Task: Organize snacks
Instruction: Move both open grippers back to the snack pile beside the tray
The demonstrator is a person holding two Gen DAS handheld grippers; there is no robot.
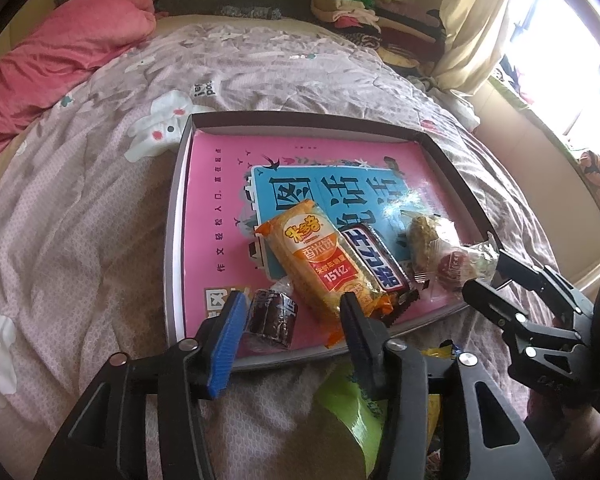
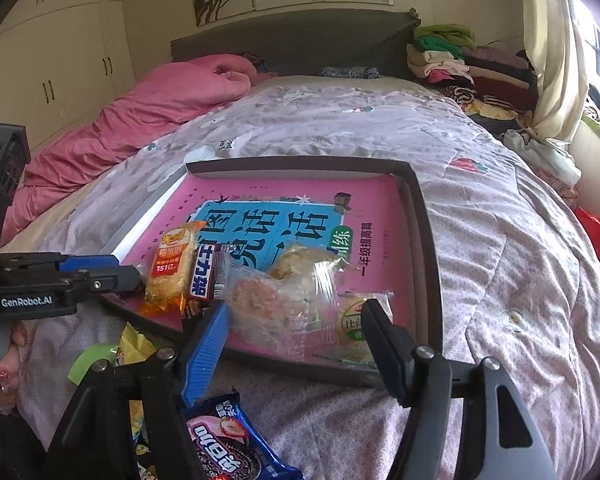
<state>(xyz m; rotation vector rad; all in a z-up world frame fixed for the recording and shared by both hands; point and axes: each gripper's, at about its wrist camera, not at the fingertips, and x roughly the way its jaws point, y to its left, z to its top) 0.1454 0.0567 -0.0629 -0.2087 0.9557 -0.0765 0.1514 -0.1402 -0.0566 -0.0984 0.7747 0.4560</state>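
The left gripper (image 1: 290, 330), jaws apart and empty, straddles the dark snack (image 1: 271, 317) in the tray (image 1: 171, 248); the open right gripper (image 2: 296, 344) frames the clear packet (image 2: 276, 304).

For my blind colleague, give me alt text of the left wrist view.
The open left gripper hovers over a dark wrapped snack in a shallow tray on a bed, beside an orange rice cracker pack and a chocolate bar.
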